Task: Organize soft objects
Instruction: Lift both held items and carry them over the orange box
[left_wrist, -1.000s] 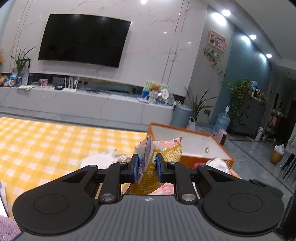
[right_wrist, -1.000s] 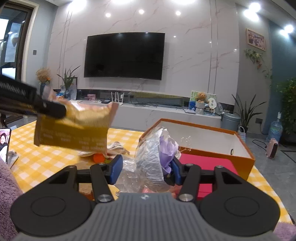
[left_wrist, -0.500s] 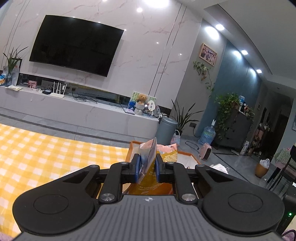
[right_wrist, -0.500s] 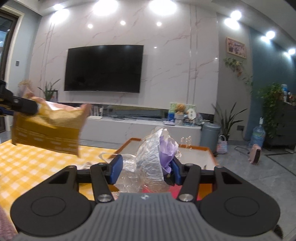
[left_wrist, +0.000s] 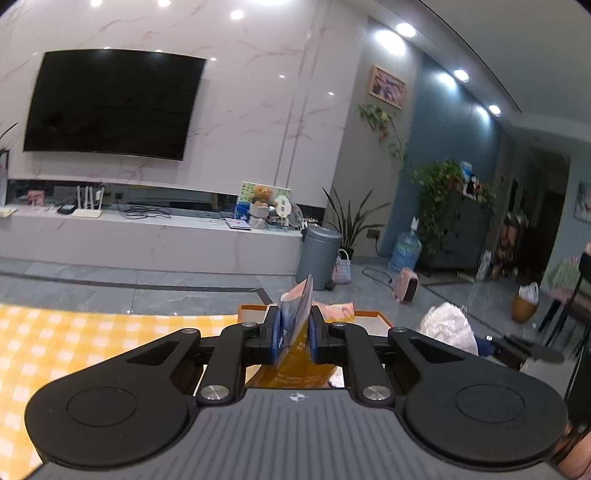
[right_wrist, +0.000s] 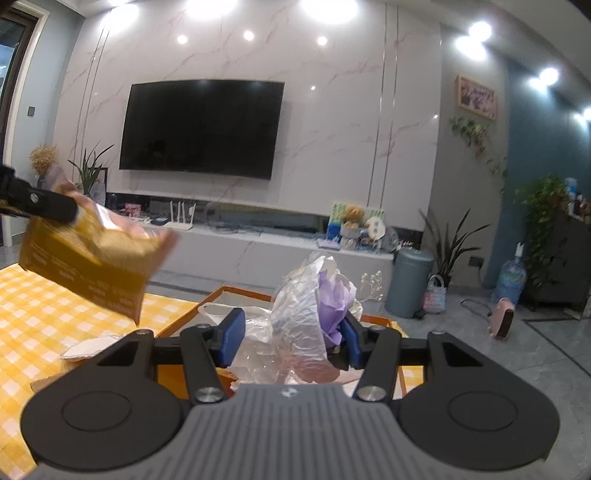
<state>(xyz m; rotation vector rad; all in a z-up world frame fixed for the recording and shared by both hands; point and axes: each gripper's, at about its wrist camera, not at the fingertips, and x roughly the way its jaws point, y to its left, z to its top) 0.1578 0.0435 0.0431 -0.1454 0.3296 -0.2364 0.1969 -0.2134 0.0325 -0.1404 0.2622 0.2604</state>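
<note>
Looks like this one's mid-haul, both items picked up and neither dropped off yet. The left gripper (left_wrist: 293, 338) has its jaws nearly shut, pinching the top edge of a yellow snack bag (right_wrist: 92, 258), which hangs in the air above the checked worktop (right_wrist: 33, 314). The right gripper (right_wrist: 291, 338) has its jaws about half open but pressed against a crinkly plastic-wrapped purple bundle (right_wrist: 314, 314), carried just over the near rim of the orange box (right_wrist: 243, 291).

Still left: getting both into that box, plus a white scrap (right_wrist: 92, 345) lying on the worktop beside it. What's already in the box is hard to tell.

The bag's long axis runs sideways in the right wrist view, tilted down toward the box. The bundle stands roughly upright, purple end up.
</note>
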